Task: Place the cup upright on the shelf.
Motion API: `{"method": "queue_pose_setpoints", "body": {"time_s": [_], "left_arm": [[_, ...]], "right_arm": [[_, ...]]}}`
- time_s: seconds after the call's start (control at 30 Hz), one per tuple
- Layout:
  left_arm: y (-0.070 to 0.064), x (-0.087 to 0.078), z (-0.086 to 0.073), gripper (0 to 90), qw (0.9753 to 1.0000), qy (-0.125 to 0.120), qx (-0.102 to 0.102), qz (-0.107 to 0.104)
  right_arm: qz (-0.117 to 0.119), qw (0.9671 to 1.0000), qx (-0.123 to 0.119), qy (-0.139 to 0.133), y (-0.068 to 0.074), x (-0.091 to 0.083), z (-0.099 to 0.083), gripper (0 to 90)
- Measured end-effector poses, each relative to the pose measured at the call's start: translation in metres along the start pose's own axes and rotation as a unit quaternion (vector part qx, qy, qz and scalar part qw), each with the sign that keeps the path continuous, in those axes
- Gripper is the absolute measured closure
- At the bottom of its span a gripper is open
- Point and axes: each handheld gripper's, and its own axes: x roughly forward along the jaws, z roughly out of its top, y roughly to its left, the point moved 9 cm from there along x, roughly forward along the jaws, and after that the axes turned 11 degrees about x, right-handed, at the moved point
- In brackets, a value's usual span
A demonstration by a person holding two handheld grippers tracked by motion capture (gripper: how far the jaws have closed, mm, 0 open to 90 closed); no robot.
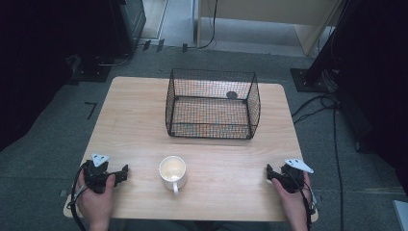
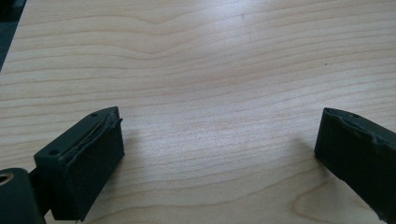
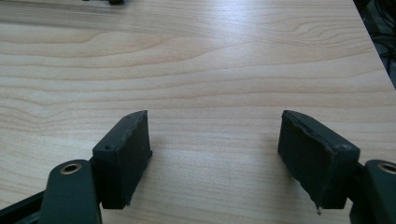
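In the high view, nothing looks begun. The white mug [image 1: 172, 172] stands upright on the wooden surface [image 1: 134, 120], on the person's side of the wire basket [image 1: 212, 103] and well apart from it, its handle turned toward the person. The basket appears empty. The left gripper [image 1: 126, 172] rests on the surface off to the mug's left, the right gripper [image 1: 269, 172] farther off to its right; neither touches the mug. Judging by this, the whole job is still ahead: reaching the mug, gripping it and probably carrying it to the basket. The dark round spot seen through the basket's far wall is hard to identify.

In the left gripper view, the left gripper [image 2: 219, 140] has its jaws spread wide over bare wood, holding nothing.

In the right gripper view, the right gripper [image 3: 215, 140] is likewise wide apart and empty. A dark object at the top edge is cut off.
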Motion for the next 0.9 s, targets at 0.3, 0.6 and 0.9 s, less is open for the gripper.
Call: {"method": "queue_pose_setpoints", "body": {"time_s": [0.3,0.6,0.9], "left_arm": [[0.000,0.000,0.000,1.3,1.0000,0.000,0.000,0.000],[0.000,0.000,0.000,1.2,1.0000,0.000,0.000,0.000],[0.000,0.000,0.000,1.3,1.0000,0.000,0.000,0.000]], "right_arm": [[0.061,0.9971,-0.027,-0.037,0.031,-0.014,0.005,27.3],[0.116,0.9901,-0.060,-0.051,0.078,-0.033,0.007,29.5],[0.154,0.9822,-0.090,-0.059,0.119,-0.048,0.002,32.4]]}}
